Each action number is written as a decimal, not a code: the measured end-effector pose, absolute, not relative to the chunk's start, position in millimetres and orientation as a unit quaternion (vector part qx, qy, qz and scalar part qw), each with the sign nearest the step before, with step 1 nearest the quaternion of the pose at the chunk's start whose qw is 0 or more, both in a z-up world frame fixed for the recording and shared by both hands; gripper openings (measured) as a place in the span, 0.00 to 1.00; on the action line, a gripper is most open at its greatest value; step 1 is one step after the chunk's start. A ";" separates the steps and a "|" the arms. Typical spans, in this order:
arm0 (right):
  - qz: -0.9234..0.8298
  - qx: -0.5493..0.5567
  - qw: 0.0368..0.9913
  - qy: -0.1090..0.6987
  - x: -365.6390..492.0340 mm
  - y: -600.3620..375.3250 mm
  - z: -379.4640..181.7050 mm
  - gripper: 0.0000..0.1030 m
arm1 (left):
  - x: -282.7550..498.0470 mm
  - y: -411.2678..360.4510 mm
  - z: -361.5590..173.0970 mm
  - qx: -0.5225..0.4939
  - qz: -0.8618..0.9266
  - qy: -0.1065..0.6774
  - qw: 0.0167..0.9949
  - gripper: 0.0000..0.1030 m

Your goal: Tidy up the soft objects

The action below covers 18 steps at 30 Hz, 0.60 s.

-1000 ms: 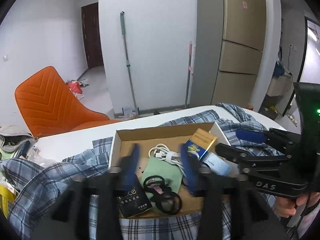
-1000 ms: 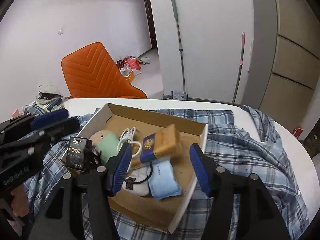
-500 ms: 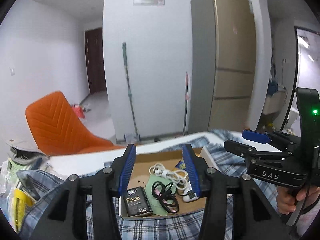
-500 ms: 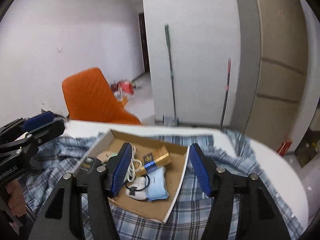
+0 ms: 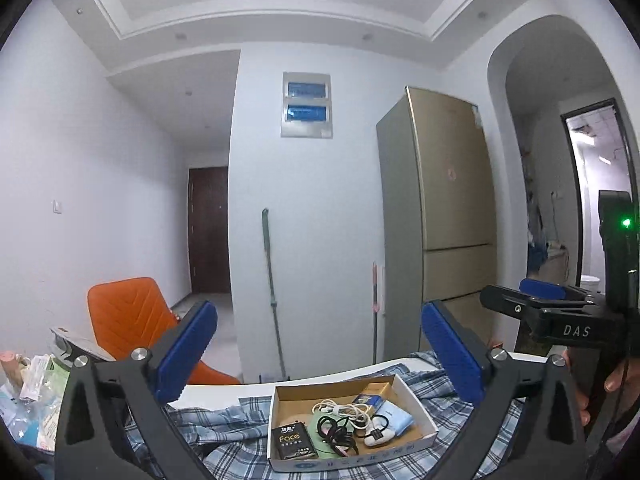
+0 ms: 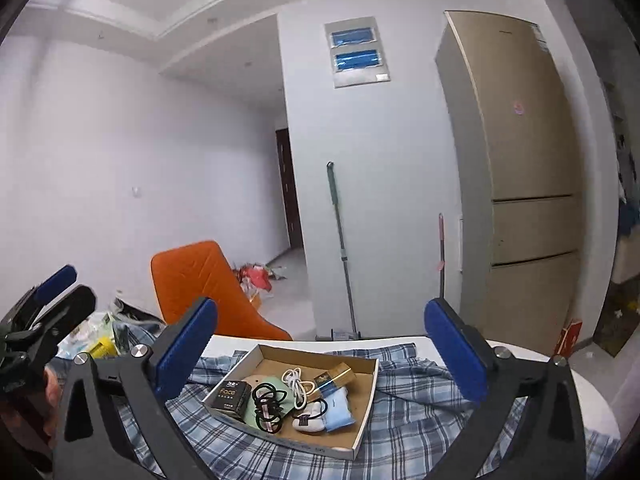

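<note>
Claws (image 5: 320, 354) opening, above box (image 5: 416, 403)

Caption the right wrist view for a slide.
Right gripper, jaws opening with nothing between them, held above a cardboard tray of small items on a plaid shirt.

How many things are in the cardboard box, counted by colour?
Black: 2, tissue pack and hair ties
White: 2, cable and small pouch
Green: 1, cloth
Light blue: 1, packet
Gold: 1, box
Total: 7
</note>
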State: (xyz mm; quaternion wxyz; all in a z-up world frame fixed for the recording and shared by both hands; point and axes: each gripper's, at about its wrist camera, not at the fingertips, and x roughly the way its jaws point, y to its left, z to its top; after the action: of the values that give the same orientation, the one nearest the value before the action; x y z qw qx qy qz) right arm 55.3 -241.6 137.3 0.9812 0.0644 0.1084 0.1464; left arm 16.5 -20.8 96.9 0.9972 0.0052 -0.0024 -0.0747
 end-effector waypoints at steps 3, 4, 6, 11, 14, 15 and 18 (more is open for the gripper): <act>0.142 0.062 0.983 0.094 44.9 -243.4 130.4 1.00 | 7.4 -19.6 84.6 0.002 -0.079 0.001 0.997 1.00; 0.139 0.060 0.984 0.090 41.8 -243.5 127.1 1.00 | 7.5 -18.7 78.9 0.000 -0.084 0.009 0.996 1.00; 0.132 0.056 0.986 0.086 37.7 -243.4 120.2 1.00 | 10.4 -19.6 69.0 -0.006 -0.096 0.032 0.995 1.00; 0.134 0.060 0.986 0.083 29.5 -247.2 100.0 1.00 | 5.1 -22.7 40.4 -0.001 -0.092 0.042 0.995 1.00; 0.133 0.061 0.985 0.087 29.0 -249.5 87.5 1.00 | 7.1 -20.3 28.0 -0.007 -0.093 0.046 0.995 1.00; 0.137 0.064 0.984 0.089 29.6 -250.5 82.4 1.00 | 8.0 -20.2 24.5 -0.007 -0.091 0.046 0.995 1.00; 0.138 0.054 0.985 0.092 30.5 -249.5 67.4 1.00 | 7.4 -22.3 10.5 0.020 -0.091 0.038 0.995 1.00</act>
State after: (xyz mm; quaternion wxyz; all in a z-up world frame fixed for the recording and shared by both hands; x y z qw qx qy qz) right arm 30.5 -249.5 67.4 0.9847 0.0542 0.0916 0.1377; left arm 7.4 -22.3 10.5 0.9949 0.0205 0.0384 -0.0907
